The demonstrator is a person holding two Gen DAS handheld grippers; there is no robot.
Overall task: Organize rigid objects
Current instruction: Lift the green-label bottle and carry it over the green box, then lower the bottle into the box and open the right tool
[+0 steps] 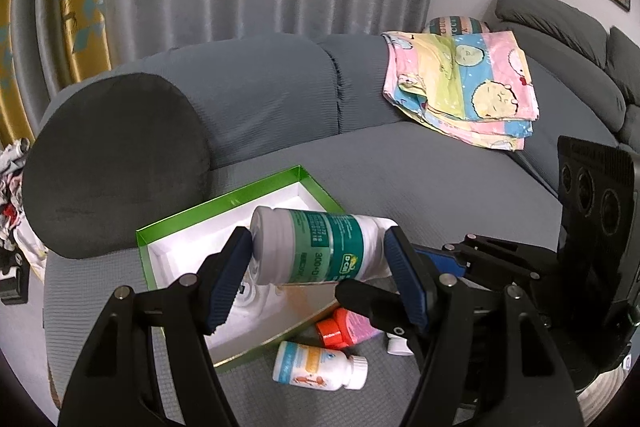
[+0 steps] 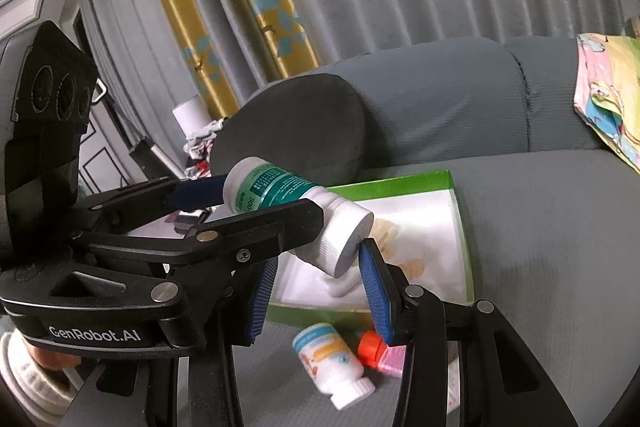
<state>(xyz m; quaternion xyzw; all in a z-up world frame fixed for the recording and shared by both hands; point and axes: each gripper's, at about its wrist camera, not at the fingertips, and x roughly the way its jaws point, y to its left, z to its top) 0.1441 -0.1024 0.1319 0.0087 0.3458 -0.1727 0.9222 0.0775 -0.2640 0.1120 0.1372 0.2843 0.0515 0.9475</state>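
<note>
Green-label bottle [image 1: 320,247]: clamped end-to-end in left hand-held gripper [image 1: 320,275]; cap pinched by right hand-held gripper [image 2: 316,291]; green box [image 1: 224,205] at 12 o'clock.

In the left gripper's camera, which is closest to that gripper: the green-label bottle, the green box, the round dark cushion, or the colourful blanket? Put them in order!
1. Green-label bottle, between the left gripper pads.
2. Green box, just below and behind the bottle.
3. Round dark cushion, behind the box on the left.
4. Colourful blanket, far back on the right.
</note>
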